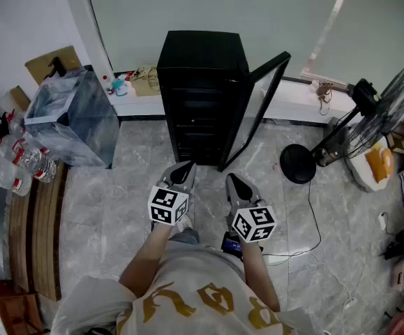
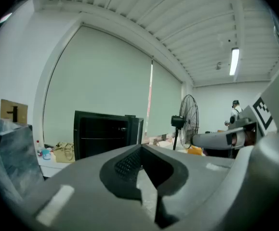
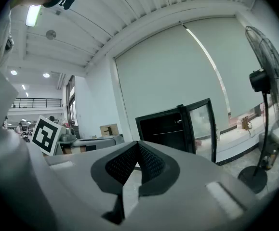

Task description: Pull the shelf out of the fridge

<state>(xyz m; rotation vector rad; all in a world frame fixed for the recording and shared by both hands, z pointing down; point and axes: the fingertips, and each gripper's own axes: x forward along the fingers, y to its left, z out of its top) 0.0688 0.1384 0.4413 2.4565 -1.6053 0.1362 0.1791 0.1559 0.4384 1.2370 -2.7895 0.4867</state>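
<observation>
Both tools were clenched, empty: left gripper, right gripper. Shelf sat straight ahead inside the fridge, well apart, lying crosswise; door open; left slightly nearer.

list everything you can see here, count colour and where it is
fridge: one, black, against the far wall
fridge door: one, black frame, swung open on the fridge's right side
standing fan: one, black, on the floor right of the fridge
plastic-wrapped box: one, grey-blue, left of the fridge
cardboard box: one, brown, behind the plastic-wrapped box
water bottles: several, clear, far left
bag: one, tan, on the low ledge left of the fridge
cable: one, dark, on the floor at right
left gripper: one, grey, jaws together, empty, short of the fridge
right gripper: one, grey, jaws together, empty, beside the left
</observation>
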